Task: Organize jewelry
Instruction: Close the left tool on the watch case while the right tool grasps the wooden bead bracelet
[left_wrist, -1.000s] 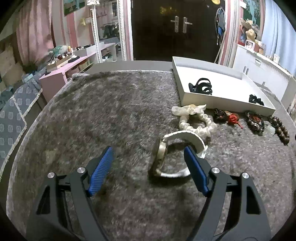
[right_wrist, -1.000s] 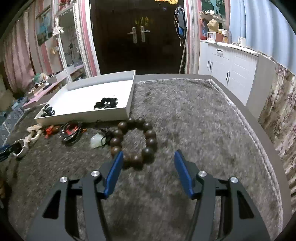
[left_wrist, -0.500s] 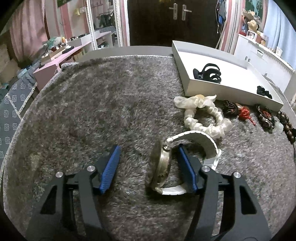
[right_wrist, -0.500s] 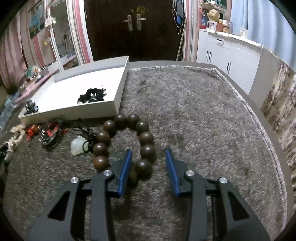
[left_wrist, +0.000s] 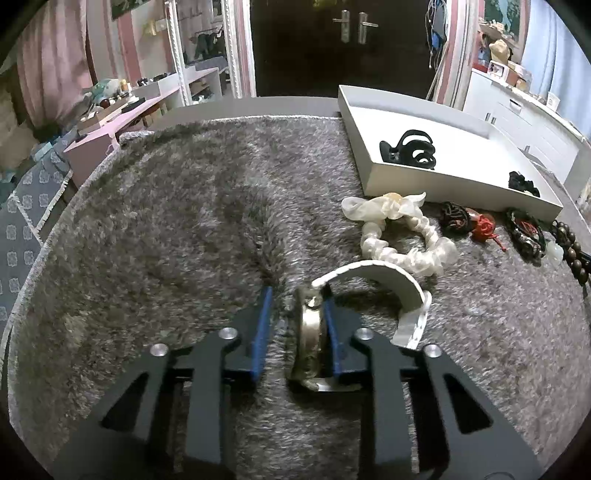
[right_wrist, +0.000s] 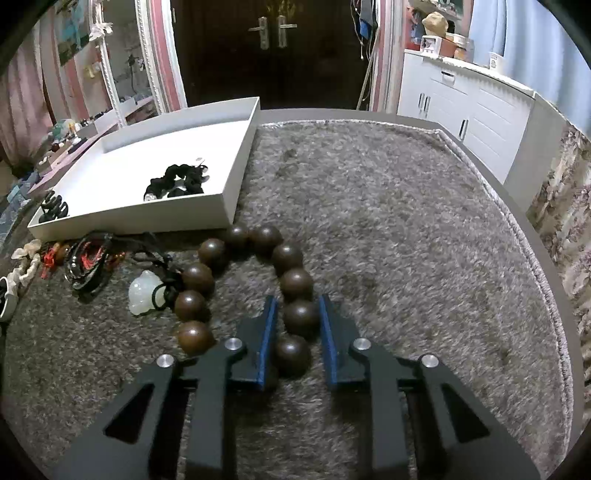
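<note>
A watch with a white strap lies on the grey rug, its case standing on edge. My left gripper straddles the case; the right pad touches it and a gap shows at the left pad. A dark wooden bead bracelet lies on the rug in front of the white tray. My right gripper has closed in around the near beads, a bead between the pads with narrow gaps on both sides.
The white tray holds a black hair claw and a black scrunchie. Before it lie a cream scrunchie, red and dark bracelets and a pale jade pendant. The table edge curves close on the right.
Both grippers moved forward and down and narrowed: the left around the watch case, the right around the near beads of the wooden bracelet.
</note>
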